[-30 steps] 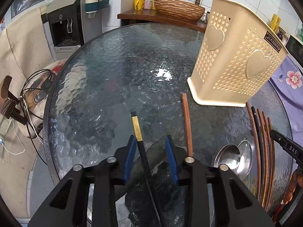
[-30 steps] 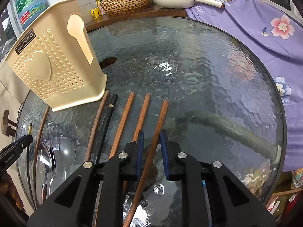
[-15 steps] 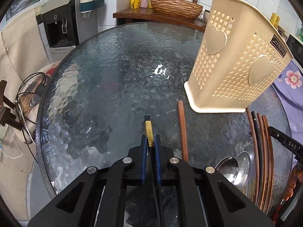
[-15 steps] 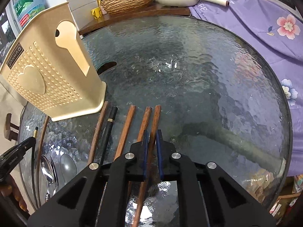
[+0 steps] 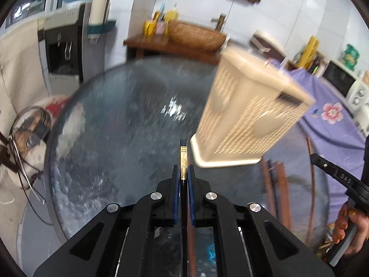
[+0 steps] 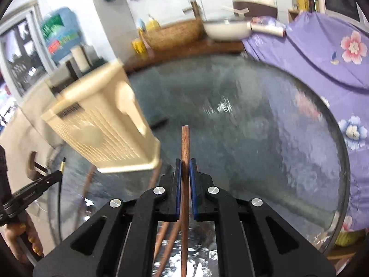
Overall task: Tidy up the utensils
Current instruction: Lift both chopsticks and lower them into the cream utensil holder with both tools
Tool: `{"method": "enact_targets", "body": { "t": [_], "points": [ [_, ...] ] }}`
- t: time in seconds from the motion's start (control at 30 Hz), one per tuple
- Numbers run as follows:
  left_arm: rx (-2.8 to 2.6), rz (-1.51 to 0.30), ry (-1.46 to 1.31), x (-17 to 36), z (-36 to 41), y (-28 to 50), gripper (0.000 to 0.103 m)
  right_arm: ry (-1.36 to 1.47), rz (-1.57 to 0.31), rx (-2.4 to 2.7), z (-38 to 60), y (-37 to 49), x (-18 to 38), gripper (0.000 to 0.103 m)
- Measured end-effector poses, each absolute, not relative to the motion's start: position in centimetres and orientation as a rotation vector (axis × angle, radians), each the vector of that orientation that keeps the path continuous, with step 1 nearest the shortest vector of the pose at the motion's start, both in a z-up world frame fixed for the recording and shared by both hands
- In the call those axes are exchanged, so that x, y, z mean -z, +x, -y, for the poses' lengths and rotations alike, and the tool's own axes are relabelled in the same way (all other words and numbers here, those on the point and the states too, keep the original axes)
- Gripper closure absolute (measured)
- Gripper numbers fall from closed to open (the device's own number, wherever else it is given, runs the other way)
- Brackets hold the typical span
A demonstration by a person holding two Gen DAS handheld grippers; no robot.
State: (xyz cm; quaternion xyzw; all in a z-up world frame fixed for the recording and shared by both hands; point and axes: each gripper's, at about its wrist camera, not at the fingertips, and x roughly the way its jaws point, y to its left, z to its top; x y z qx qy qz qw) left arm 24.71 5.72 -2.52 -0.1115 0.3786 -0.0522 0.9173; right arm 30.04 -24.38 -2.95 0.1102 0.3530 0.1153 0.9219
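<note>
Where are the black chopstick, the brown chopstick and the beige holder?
black chopstick (image 5: 183, 159), left wrist view, gold band.
brown chopstick (image 6: 185, 145), right wrist view, shaft above pads.
beige holder (image 5: 249, 120), left wrist view, perforated wall.

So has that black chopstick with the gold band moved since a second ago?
Yes. The black chopstick was lying on the glass table; now the left tongs are shut on it and it has come up off the glass, its tip level with the cream basket's base.

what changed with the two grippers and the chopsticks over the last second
The left gripper closed on the black chopstick, the right gripper closed on a brown chopstick, and both lifted them off the glass table. The beige basket and the other chopsticks stayed put.
</note>
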Motion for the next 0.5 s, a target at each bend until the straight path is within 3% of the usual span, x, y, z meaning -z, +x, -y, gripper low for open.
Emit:
{"method": "enact_targets", "body": {
  "t": [0.23, 0.5],
  "points": [
    [0.182, -0.620, -0.227, -3.5, -5.1, 20.8, 0.096, 0.196, -0.528, -0.334, 24.4, 25.1, -3.6, 0.095],
    [0.231, -0.556, -0.219, -6.1, -5.4, 18.0, 0.096, 0.192, -0.472, -0.435, 24.7, 21.9, -6.9, 0.095]
  ]
}}
